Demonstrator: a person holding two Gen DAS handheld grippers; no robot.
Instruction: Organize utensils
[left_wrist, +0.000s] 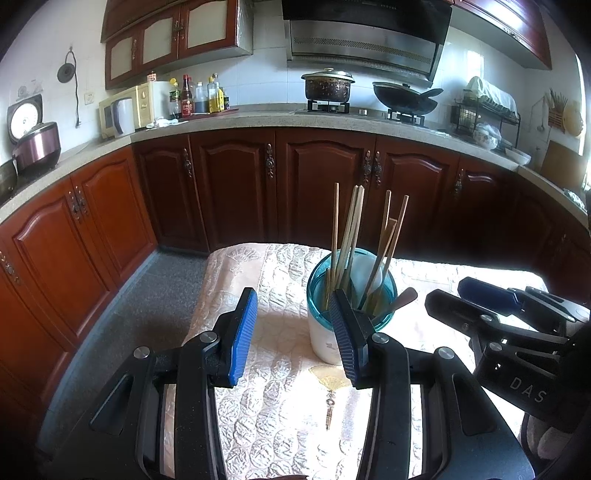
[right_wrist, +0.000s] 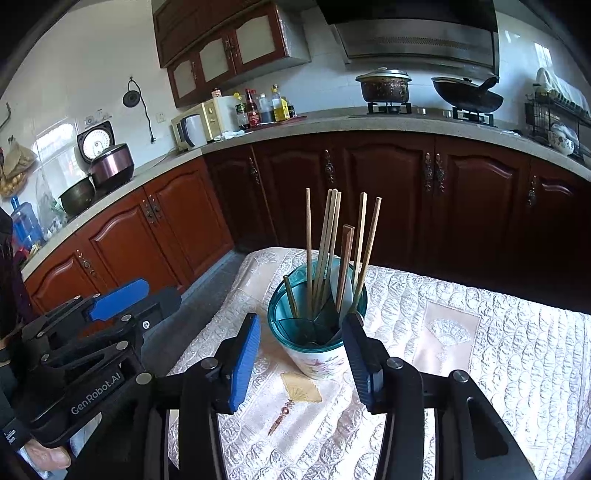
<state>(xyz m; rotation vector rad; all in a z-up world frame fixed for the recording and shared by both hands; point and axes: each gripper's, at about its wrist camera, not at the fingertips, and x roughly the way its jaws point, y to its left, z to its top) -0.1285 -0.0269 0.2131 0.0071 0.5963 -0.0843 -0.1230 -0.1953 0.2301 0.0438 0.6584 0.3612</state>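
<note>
- The holder (right_wrist: 317, 334), a round cup with a clear teal rim insert and a white flowered body, stood on the worktop (right_wrist: 480, 350), which wore a quilted, glossy cream cloth.
- Thin wooden chopsticks (right_wrist: 325, 251) stood nearly upright in the holder, leaning a little apart; a dark spoon handle (left_wrist: 404, 297) poked over its rim.
- The left tool (left_wrist: 295, 332) was wide open and empty, just left of the holder, its one ribbed blue pad close against the rim.
- The right tool (right_wrist: 301, 354) was also wide and empty, its pads flanking the holder's near side.
- No loose utensils lay in view, so sorting looked almost done.
- Any tidying would go best with one tool steadying the smooth body while the other nudged the sticks together gently, since the tall, light holder could tip.
</note>
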